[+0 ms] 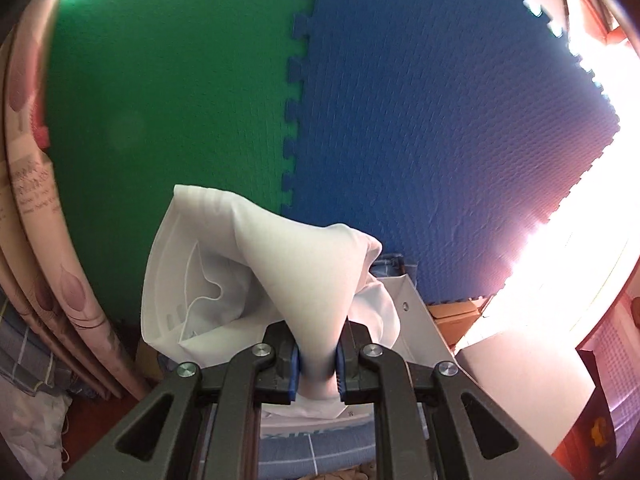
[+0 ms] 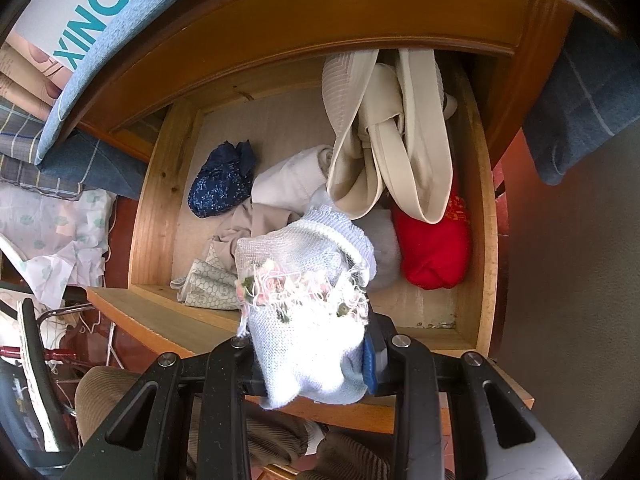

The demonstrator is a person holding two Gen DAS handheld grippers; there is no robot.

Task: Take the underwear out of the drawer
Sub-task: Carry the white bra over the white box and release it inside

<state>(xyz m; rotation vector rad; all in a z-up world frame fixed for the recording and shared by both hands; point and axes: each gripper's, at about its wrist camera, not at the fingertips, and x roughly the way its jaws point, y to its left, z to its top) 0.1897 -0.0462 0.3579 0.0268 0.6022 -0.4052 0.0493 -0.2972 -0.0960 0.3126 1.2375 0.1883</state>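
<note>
Right wrist view shows my right claw squeezed shut on a small pale blue knitted cloth with frayed threads and tiny pink flowers. It hangs just above the front wall of the open wooden drawer. I think this is one of the underwear pieces, and it looks almost out.

Inside the drawer, at 12 o'clock from my claw, lie more soft things: a cream padded piece with long looped straps, a red rolled-up cloth at 2 o'clock, a dark blue spotted bundle at 11 o'clock, and a white folded cloth between them.

Left wrist view shows my left claw pinched tight on a thin white smooth cloth. It bunches up over a floor of foam puzzle mats, a green mat at 11 o'clock and a blue mat at 1 o'clock. So this piece is well away from the drawer.

What could go wrong? The loose threads on the blue cloth could catch on the drawer's wood edge if I pull low. The white cloth is held by only a small pinch, so a quick swing could let it slip. Bright light at 3 o'clock hides part of the floor, so I might drop it where I cannot see
</note>
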